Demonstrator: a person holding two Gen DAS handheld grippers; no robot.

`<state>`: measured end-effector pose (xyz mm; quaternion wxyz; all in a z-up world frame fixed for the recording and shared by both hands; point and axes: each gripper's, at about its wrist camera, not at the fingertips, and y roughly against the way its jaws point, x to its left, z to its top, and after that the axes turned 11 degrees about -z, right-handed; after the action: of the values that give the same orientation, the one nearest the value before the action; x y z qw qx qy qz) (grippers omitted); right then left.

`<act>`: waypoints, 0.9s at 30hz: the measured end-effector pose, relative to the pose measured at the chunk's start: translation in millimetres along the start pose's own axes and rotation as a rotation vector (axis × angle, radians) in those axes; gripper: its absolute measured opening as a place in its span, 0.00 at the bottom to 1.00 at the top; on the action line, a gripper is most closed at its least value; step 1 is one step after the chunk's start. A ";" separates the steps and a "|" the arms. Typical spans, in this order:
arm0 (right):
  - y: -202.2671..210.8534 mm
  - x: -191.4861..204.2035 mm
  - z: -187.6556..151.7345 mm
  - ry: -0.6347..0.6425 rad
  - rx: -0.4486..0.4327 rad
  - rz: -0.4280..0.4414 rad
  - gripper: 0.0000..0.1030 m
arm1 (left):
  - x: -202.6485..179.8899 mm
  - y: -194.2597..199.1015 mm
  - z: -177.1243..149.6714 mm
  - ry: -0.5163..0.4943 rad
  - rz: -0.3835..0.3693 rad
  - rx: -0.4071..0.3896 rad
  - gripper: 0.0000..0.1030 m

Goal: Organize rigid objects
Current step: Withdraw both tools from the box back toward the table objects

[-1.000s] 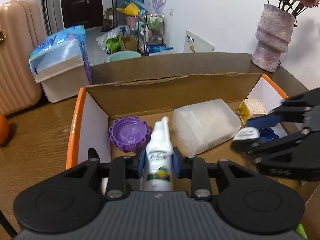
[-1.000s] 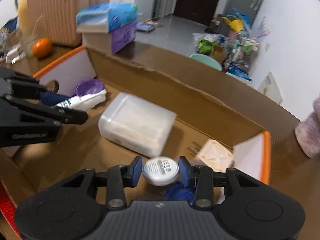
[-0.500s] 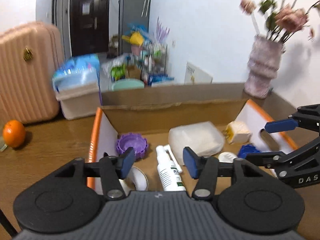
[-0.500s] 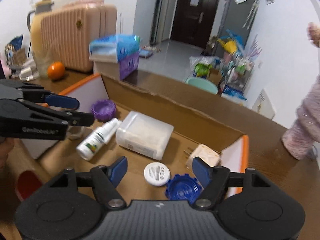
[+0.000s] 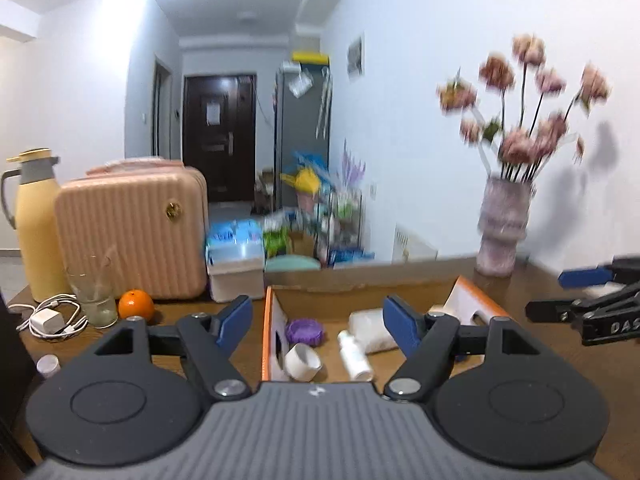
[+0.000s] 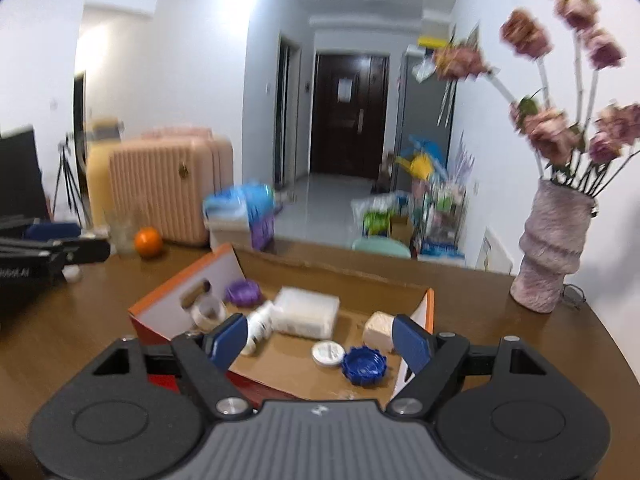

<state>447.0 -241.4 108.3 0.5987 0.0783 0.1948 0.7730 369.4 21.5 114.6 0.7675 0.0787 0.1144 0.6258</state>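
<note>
box (image 6: 429, 307) sitting on table (image 6: 500, 340) | in box: cap (image 6: 241, 293) lying at far left, bottle (image 6: 260, 322) lying beside tub (image 6: 306, 312), disc (image 6: 328, 353) lying just beside lid (image 6: 365, 366) at near right, plug (image 6: 378, 330) lying behind them | vase (image 6: 550, 248) standing right of box | orange (image 5: 136, 305) sitting left of box, before suitcase (image 5: 132, 236)

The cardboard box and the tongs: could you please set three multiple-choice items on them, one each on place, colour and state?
1. Where does the orange sit?
A. in the cardboard box
B. on the table, outside the box
C. on the suitcase

2. What colour is the toothed lid beside the round white disc?
A. blue
B. green
C. yellow

3. How are the right tongs?
A. shut on the spray bottle
B. shut on the disc
C. open, empty

B: it rests on the table, left of the cardboard box.
A: the toothed lid is blue.
C: the jaws stand apart with nothing between them.
</note>
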 end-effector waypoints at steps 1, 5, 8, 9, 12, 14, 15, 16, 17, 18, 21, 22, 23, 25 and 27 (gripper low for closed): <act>9.2 0.2 -2.7 -0.014 -0.025 -0.006 0.78 | -2.6 11.7 -2.1 0.006 -0.001 -0.035 0.77; 50.2 4.0 -22.6 -0.061 -0.126 -0.042 0.83 | -12.5 48.9 -16.5 -0.011 0.013 -0.114 0.83; 77.0 10.5 -40.7 -0.070 -0.162 -0.067 0.85 | -20.0 74.5 -32.2 -0.013 0.029 -0.127 0.85; 84.6 12.9 -45.9 -0.070 -0.169 -0.071 0.86 | -22.7 84.9 -38.9 -0.009 0.032 -0.131 0.86; 113.3 21.9 -65.5 -0.069 -0.190 -0.087 0.88 | -30.8 115.4 -59.9 -0.036 0.043 -0.142 0.93; 134.1 28.1 -81.0 -0.061 -0.207 -0.094 0.91 | -36.1 135.7 -77.0 -0.065 0.053 -0.155 1.00; 143.8 31.6 -89.7 -0.053 -0.209 -0.097 0.96 | -38.4 145.5 -86.8 -0.082 0.037 -0.149 1.00; 151.3 34.1 -97.4 -0.048 -0.206 -0.101 0.97 | -39.5 155.0 -96.7 -0.098 0.005 -0.144 1.00; 159.7 37.3 -106.8 -0.045 -0.202 -0.101 0.97 | -40.9 164.4 -107.8 -0.105 -0.030 -0.138 1.00; 168.2 40.2 -117.5 -0.050 -0.197 -0.095 0.97 | -42.4 171.1 -116.8 -0.106 -0.052 -0.127 1.00; 184.2 45.2 -145.1 -0.077 -0.165 -0.085 0.98 | -43.5 181.9 -137.3 -0.093 -0.078 -0.079 1.00; 186.0 46.0 -152.0 -0.085 -0.148 -0.082 0.98 | -44.3 182.4 -141.4 -0.097 -0.076 -0.067 1.00; 186.3 46.8 -159.0 -0.094 -0.117 -0.077 0.98 | -44.0 183.3 -144.8 -0.105 -0.064 -0.061 1.00; 183.2 48.6 -167.5 -0.104 -0.065 -0.071 0.98 | -41.1 182.9 -148.4 -0.103 -0.030 -0.061 1.00; 180.5 51.5 -169.7 -0.094 -0.050 -0.073 0.98 | -36.7 180.3 -150.1 -0.077 -0.025 -0.053 1.00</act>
<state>211.4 -264.8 19.1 0.6366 0.0925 0.1499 0.7508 151.3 19.1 20.7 0.7808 0.0811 0.0694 0.6156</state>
